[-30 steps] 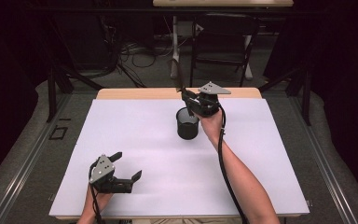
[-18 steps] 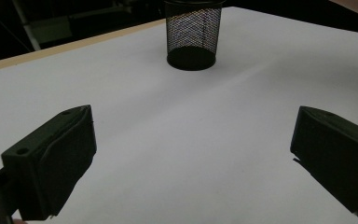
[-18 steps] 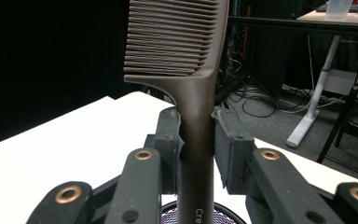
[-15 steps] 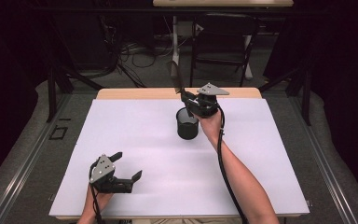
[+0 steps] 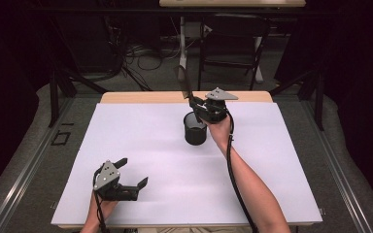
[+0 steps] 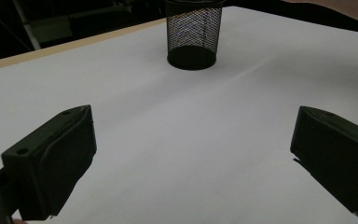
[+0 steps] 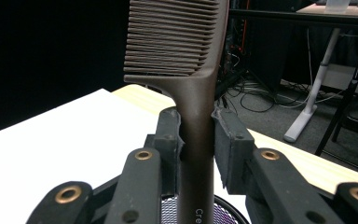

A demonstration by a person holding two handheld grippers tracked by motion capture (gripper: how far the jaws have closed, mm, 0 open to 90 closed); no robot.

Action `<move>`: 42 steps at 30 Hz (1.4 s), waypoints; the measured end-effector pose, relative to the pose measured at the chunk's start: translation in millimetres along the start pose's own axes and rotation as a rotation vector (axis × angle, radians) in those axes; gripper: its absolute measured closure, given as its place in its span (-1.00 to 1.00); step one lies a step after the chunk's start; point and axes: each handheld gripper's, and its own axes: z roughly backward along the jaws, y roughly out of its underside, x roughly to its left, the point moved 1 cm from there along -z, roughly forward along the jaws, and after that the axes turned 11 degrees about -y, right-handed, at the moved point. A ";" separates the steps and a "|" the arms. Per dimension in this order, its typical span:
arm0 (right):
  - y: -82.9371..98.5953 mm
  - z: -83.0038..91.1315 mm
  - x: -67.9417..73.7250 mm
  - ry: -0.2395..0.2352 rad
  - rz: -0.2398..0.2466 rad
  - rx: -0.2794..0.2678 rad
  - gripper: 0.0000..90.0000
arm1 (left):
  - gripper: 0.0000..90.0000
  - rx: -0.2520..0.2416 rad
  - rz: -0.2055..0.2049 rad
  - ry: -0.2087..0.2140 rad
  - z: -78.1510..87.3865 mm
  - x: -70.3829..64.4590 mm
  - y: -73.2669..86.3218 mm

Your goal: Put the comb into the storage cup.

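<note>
comb upright in right gripper; teeth end up; handle down.

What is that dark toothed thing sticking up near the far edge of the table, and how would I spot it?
Start at the white table and find the black wire-mesh cup near its far edge. Just above the cup, the right hand-held gripper clamps the handle of a dark brown plastic comb. The comb stands nearly upright, teeth at the top, the one toothed thing there.

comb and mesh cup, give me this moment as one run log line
right gripper: shut on comb, teeth end up, handle over mesh cup | left gripper: open, holding nothing, near table front edge | comb not yet released
</note>
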 end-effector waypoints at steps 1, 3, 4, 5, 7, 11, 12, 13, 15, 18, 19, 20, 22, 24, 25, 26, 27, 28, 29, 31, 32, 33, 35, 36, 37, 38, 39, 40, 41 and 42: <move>0.7 -0.2 -0.2 0.000 0.001 0.003 0.62 | -0.99 0.000 -0.001 0.000 0.0 -0.1 0.0; 1.9 -0.8 -0.5 0.001 0.002 0.005 0.62 | -1.00 0.000 0.000 -0.001 0.2 -0.1 0.0; 2.5 -0.8 -0.7 0.001 0.002 0.005 0.62 | -1.00 0.000 0.001 0.000 0.2 0.0 0.0; 2.9 -0.9 -0.7 0.001 0.000 0.008 0.62 | -1.00 0.000 0.000 -0.001 0.1 0.0 0.0; 3.6 -1.4 -0.9 0.003 0.001 0.010 0.62 | -1.00 0.001 -0.001 0.000 0.1 -0.1 0.0; 4.6 -1.9 -1.5 0.001 -0.001 0.013 0.62 | -0.99 0.001 -0.004 -0.002 0.0 -0.1 0.0; 4.9 -2.1 -1.5 0.002 0.000 0.017 0.62 | -0.99 0.001 -0.005 -0.002 -0.1 -0.1 0.1; 5.3 -2.6 -1.3 0.002 0.002 0.020 0.62 | -1.00 0.001 -0.005 -0.001 -0.1 0.0 0.0; 6.2 -3.3 -0.9 0.001 0.006 0.022 0.62 | -0.99 0.001 -0.005 -0.002 0.0 -0.2 0.0; 7.6 -3.9 -0.7 0.002 0.006 0.030 0.62 | -0.99 0.001 -0.006 -0.001 0.1 -0.2 0.1; 8.1 -4.1 -1.0 0.003 0.009 0.029 0.62 | -0.99 0.001 -0.005 -0.002 0.2 -0.1 0.1; 8.5 -3.9 -1.0 0.002 0.005 0.032 0.62 | -0.99 0.000 -0.005 -0.002 0.2 -0.1 0.1; 9.2 -3.9 -1.8 0.002 0.005 0.037 0.62 | -0.99 0.000 -0.004 -0.003 0.2 -0.1 0.1; 9.6 -3.8 -2.1 0.003 0.005 0.039 0.62 | -0.99 0.001 -0.005 -0.001 0.1 -0.2 0.1; 9.8 -3.8 -1.9 0.003 0.004 0.042 0.62 | -0.99 0.001 -0.007 0.000 0.1 -0.3 0.1; 10.1 -3.7 -1.6 0.003 0.002 0.043 0.62 | -0.99 -0.001 -0.007 0.000 0.1 -0.4 0.0; 10.4 -3.7 -1.7 0.003 0.002 0.043 0.62 | -0.99 -0.002 -0.006 -0.001 0.1 -0.4 0.1; 10.8 -3.5 -1.9 0.004 0.003 0.046 0.62 | -0.99 0.000 -0.004 -0.001 0.2 -0.3 0.1; 11.1 -3.4 -2.1 0.005 0.002 0.046 0.62 | -0.99 0.001 -0.003 -0.002 0.2 -0.2 0.1; 11.6 -3.1 -2.9 0.005 0.004 0.047 0.62 | -0.99 0.000 -0.004 -0.003 0.2 -0.1 0.0; 11.9 -2.8 -3.0 0.006 0.002 0.047 0.62 | -0.99 0.000 -0.003 -0.001 0.2 -0.2 0.0; 12.3 -2.8 -3.1 0.006 0.000 0.048 0.62 | -0.99 0.000 -0.005 -0.002 0.2 -0.2 0.0; 12.9 -3.2 -3.3 0.010 0.005 0.052 0.62 | -0.99 0.000 -0.004 -0.002 0.2 -0.4 0.0; 13.3 -3.2 -3.4 0.009 0.006 0.054 0.62 | -0.99 0.000 -0.003 -0.003 0.2 -0.3 0.0; 13.8 -3.3 -3.4 0.008 0.006 0.055 0.62 | -0.99 0.000 -0.003 -0.002 0.2 -0.3 0.0; 14.0 -3.4 -3.3 0.008 0.005 0.056 0.62 | -0.99 0.000 -0.002 -0.002 0.3 -0.2 0.0; 14.3 -3.5 -3.2 0.008 0.005 0.058 0.62 | -0.99 0.000 -0.002 -0.003 0.3 -0.2 0.0; 14.5 -3.7 -3.1 0.007 0.006 0.059 0.62 | -0.99 -0.002 -0.002 -0.003 0.3 -0.3 0.0; 14.6 -4.0 -2.8 0.007 0.006 0.058 0.62 | -0.99 -0.002 -0.002 -0.003 0.3 -0.3 0.0; 14.7 -4.1 -2.8 0.006 0.010 0.060 0.62 | -0.99 0.000 -0.004 -0.002 0.2 -0.3 -0.1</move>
